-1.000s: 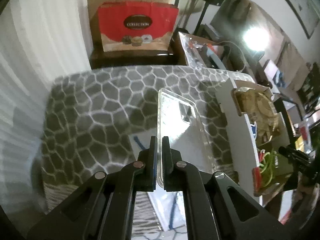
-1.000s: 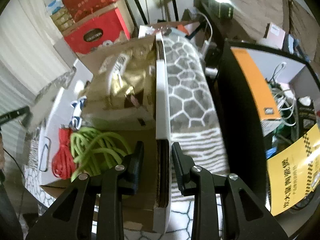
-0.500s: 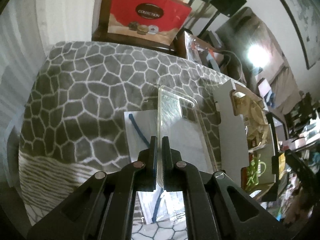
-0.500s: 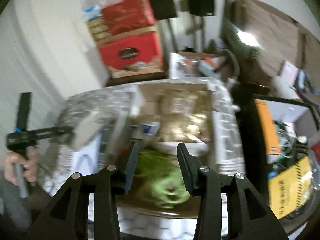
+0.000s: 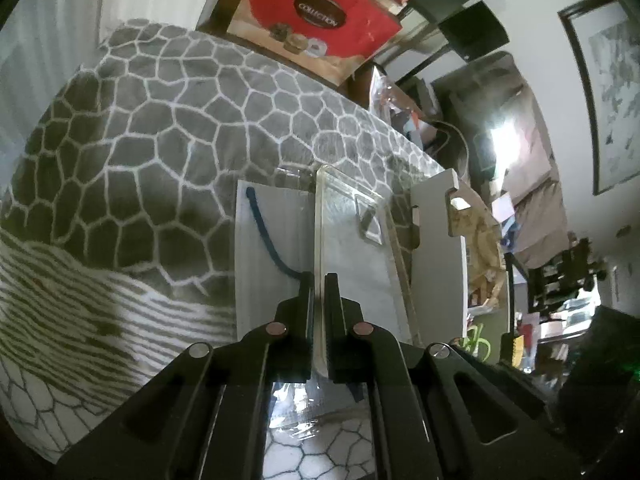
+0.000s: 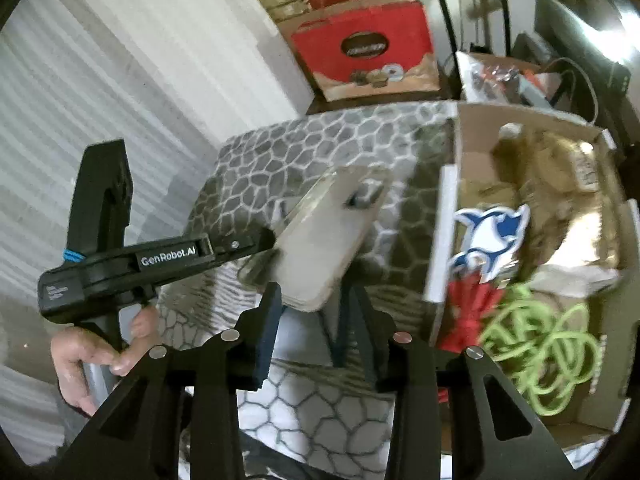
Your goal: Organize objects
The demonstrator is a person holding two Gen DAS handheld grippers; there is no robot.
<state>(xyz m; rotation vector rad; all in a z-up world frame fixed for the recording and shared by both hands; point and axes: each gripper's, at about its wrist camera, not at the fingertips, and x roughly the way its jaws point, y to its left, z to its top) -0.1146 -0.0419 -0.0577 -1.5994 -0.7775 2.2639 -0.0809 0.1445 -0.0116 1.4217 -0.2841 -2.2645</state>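
My left gripper (image 5: 319,280) is shut on the near edge of a clear phone case (image 5: 360,248), holding it on edge above a white paper bag with a blue cord handle (image 5: 272,240). In the right wrist view the left gripper (image 6: 268,240) reaches in from the left in a person's hand (image 6: 84,356). It holds the phone case (image 6: 332,236) out flat and tilted. My right gripper (image 6: 312,296) is just below the case's near corner. Its jaws are closing, that corner sits between the fingertips, and the pads stand apart from it.
A grey cloth with a white honeycomb pattern (image 5: 160,128) covers the table. An open cardboard box (image 6: 448,216) on the right holds a gold bag (image 6: 560,176), a shark sticker (image 6: 488,236), and red (image 6: 468,300) and green cords (image 6: 548,344). Red gift boxes (image 6: 372,48) are stacked behind.
My right gripper swung left from the box wall to the phone case, its jaws now wider apart. The left gripper rolled and sank slightly, still gripping the case.
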